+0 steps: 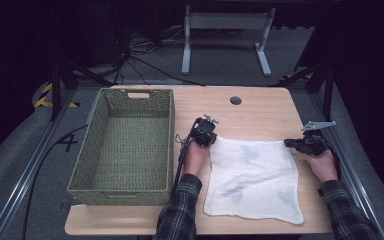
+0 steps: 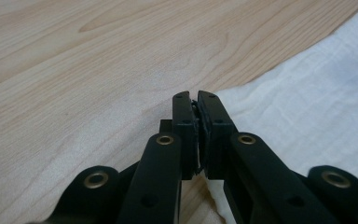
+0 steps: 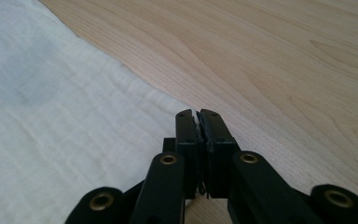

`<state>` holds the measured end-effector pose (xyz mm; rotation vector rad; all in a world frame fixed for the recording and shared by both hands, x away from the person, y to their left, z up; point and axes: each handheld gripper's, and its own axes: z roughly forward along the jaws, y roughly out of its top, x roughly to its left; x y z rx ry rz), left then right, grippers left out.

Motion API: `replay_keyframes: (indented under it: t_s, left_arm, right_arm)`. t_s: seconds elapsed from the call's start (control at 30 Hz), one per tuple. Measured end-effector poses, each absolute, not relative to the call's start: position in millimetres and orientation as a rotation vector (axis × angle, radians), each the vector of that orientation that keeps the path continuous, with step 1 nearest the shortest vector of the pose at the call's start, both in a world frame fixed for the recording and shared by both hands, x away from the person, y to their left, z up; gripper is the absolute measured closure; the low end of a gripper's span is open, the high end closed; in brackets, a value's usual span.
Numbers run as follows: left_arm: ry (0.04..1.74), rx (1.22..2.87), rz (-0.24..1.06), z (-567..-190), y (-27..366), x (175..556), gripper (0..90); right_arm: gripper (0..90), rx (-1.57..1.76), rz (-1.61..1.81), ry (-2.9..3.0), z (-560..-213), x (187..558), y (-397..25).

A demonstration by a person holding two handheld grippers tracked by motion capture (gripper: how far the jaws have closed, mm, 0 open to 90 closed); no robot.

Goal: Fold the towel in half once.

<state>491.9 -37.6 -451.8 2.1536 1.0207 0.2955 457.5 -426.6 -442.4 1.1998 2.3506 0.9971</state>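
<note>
A white cloth (image 1: 252,177) with faint grey patches lies flat on the right half of the wooden table (image 1: 250,117). My left gripper (image 1: 212,140) sits at the cloth's far left corner. In the left gripper view its jaws (image 2: 196,95) are pressed together, and the cloth (image 2: 307,102) corner runs in at their tips. My right gripper (image 1: 289,143) sits at the far right corner. Its jaws (image 3: 197,112) are likewise shut where the cloth (image 3: 51,116) edge meets them. Both grippers rest low on the table.
A large green woven basket (image 1: 87,145) stands empty on the left half of the table, close to my left hand. A round cable hole (image 1: 235,100) lies near the far edge. Bare wood shows beyond the cloth, and the floor behind holds cables and a desk frame (image 1: 225,30).
</note>
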Motion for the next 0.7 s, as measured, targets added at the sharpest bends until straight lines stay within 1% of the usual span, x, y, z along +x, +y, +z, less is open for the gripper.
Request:
replay_keyframes:
  t_s: [0.27, 0.4, 0.7]
  left_arm:
    - [1.023, 2.069, 0.329, -450, -28, 465, 87.1]
    - [1.006, 2.064, 0.38, -446, -29, 453, 87.2]
    - [0.989, 2.02, 0.404, -444, -28, 425, 87.4]
  right_arm:
    - [86.8, 1.166, 1.04, 2.337, -434, 438, -433]
    - [86.9, 1.151, 1.039, 2.354, -433, 427, -433]
    - [86.9, 1.114, 1.074, 2.363, -427, 406, -439]
